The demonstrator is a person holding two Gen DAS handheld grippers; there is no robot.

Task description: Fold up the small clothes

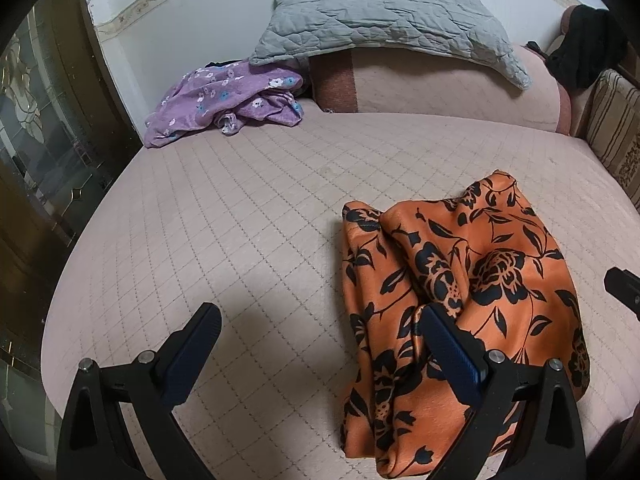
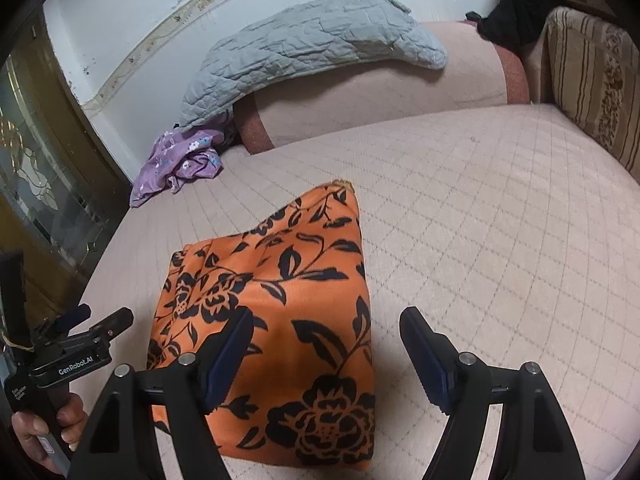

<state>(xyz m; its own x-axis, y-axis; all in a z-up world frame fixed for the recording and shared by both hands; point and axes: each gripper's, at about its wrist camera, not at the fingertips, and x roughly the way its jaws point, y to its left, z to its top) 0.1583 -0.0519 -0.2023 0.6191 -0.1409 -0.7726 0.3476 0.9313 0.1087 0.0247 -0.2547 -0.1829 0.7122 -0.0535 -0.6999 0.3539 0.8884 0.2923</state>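
An orange garment with black flowers [image 1: 460, 300] lies in a loose fold on the pink quilted bed [image 1: 240, 220]; it also shows in the right wrist view [image 2: 288, 320]. My left gripper [image 1: 320, 320] is open and empty, its right finger over the garment's left part, its left finger over bare quilt. My right gripper [image 2: 326, 324] is open and empty above the garment's near right edge. A crumpled purple flowered garment [image 1: 224, 104] lies at the far left of the bed; it also shows in the right wrist view [image 2: 180, 160].
A grey quilted pillow [image 1: 380, 20] rests on a pink bolster [image 1: 440, 84] at the head of the bed. A striped cushion [image 2: 592, 80] and a black cloth [image 1: 588, 48] sit at the far right. A glass door [image 1: 36, 128] stands left of the bed.
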